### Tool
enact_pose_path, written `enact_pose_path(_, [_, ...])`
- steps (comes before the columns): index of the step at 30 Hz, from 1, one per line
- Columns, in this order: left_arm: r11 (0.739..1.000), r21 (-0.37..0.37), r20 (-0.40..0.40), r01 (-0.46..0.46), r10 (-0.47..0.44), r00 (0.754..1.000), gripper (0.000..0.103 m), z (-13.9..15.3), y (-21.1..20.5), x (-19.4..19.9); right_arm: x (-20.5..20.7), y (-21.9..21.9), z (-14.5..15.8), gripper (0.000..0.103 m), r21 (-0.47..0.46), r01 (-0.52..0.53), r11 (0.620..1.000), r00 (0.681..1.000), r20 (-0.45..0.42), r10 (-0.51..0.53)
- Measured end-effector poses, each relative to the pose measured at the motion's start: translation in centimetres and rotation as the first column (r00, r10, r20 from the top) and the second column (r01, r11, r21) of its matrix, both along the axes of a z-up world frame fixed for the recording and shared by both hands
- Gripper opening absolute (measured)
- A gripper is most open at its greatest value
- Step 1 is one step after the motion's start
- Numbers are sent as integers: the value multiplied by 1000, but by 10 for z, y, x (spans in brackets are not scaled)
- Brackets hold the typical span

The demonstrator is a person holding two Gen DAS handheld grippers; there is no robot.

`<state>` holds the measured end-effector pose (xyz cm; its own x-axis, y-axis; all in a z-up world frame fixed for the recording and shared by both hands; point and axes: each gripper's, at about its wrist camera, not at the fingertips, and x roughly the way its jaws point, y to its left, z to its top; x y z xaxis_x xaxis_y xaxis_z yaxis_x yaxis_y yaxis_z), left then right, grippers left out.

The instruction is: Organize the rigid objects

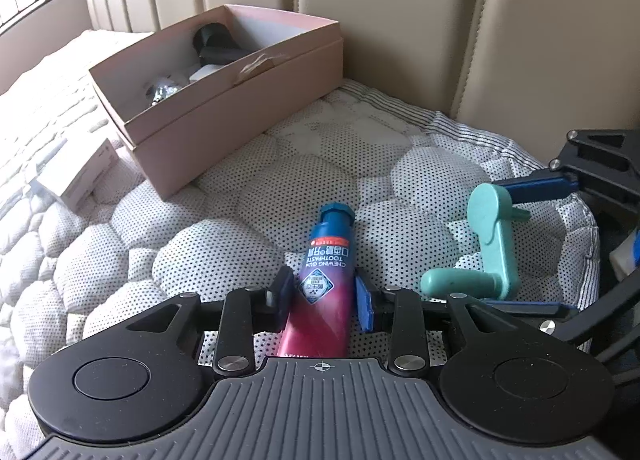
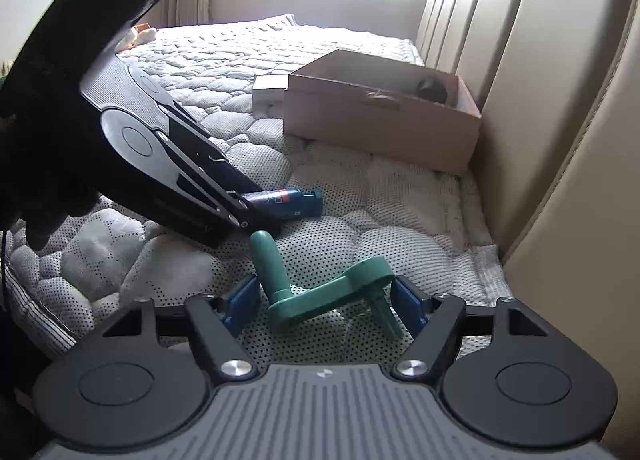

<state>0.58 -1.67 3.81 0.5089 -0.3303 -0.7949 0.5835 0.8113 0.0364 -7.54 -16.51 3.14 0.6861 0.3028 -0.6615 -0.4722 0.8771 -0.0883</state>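
A red-and-blue toothpaste tube [image 1: 326, 260] lies on the quilted mattress with its blue cap pointing away. My left gripper [image 1: 325, 296] has its blue pads pressed against both sides of the tube's body. In the right wrist view the same tube [image 2: 288, 201] pokes out from under the left gripper's body. A green crank handle [image 2: 320, 292] rests on the mattress just right of the tube. My right gripper [image 2: 326, 296] has closed around it, one pad against the grip and the other against the round end by the peg. The crank [image 1: 494, 244] also shows in the left wrist view.
A pink cardboard box [image 1: 224, 127] stands open by the beige padded headboard [image 1: 400, 39], holding a black object [image 1: 212, 37] and some small pale and shiny items. A small white box [image 1: 80, 175] lies to its left. The mattress edge runs close on the right.
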Motion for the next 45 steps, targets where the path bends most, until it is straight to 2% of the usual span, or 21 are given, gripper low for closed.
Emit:
enact_pose_path(5, [997,-72,21,-22,24,999,36,-4,10,-3,-1,2,9,72,-11,37,999,999,17,-36])
enact_pose_path(10, [998,-65,61,-14,18,998,32,-2,9,-10,0,-7,24,72,33,77,996,996,53,-79])
enact_pose_path(19, [997,-70,60,-29,34,998,32,17,7,-9,5,-28,28,72,106,118,987,992,42,-123])
enact_pose_path(23, [996,-84,91,-41,49,995,32,36,6,0,7,-34,24,72,123,124,985,991,27,-129])
enact_pose_path(26, [989,-132,121,-68,85,989,32,60,9,17,8,-36,20,72,136,133,982,991,14,-136])
enact_pose_path(30, [985,-137,230,-100,130,964,32,97,4,55,10,-35,16,72,177,134,975,991,-16,-134])
enact_pose_path(32, [977,-162,260,-137,176,949,32,113,0,81,10,-33,15,72,184,125,975,992,-16,-124])
enact_pose_path(35, [949,-234,209,-212,263,942,33,121,1,127,9,-29,17,72,175,113,978,993,4,-115])
enact_pose_path(38, [933,-236,155,-270,311,938,34,108,1,158,10,-27,20,72,170,114,979,993,20,-119])
enact_pose_path(41, [924,-232,141,-304,341,929,34,89,9,161,12,-26,22,72,156,126,980,991,33,-133])
enact_pose_path(45, [899,-266,113,-347,387,915,34,74,33,139,16,-27,21,72,135,148,980,988,21,-152])
